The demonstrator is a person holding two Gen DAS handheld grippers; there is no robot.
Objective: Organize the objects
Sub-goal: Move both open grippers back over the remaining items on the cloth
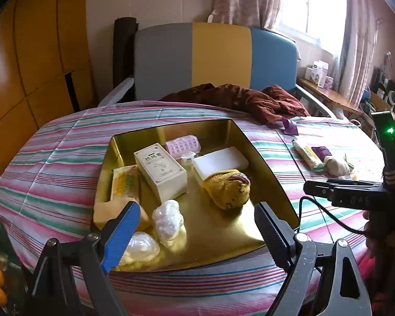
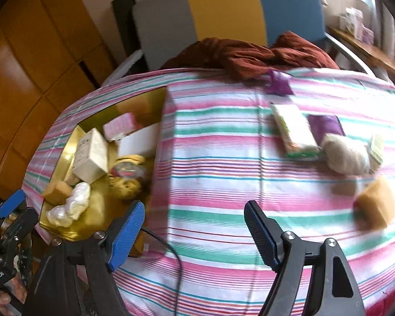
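Note:
A gold tin [image 1: 223, 229] lies on the striped cloth and holds a cream box [image 1: 160, 171], a white box [image 1: 221, 160], a yellow knitted sock [image 1: 227, 188], white plastic bundles [image 1: 168, 221] and a sponge. My left gripper [image 1: 197, 234] hovers open over the tin's near edge, with nothing between its fingers. My right gripper [image 2: 194, 234] stands open and empty over bare cloth beside the tin [image 2: 102, 208]. Loose on the cloth to its right lie a tissue pack [image 2: 293, 131], a purple packet [image 2: 326, 125], a pale sock ball [image 2: 345, 155] and a yellow sponge [image 2: 379, 205].
A brown garment [image 1: 245, 100] is heaped at the far edge before a grey, yellow and blue headboard [image 1: 216, 58]. A purple wrapper [image 2: 279, 84] lies near it. A black cable [image 2: 171, 252] trails over the near cloth. A wooden wardrobe [image 1: 31, 65] stands left.

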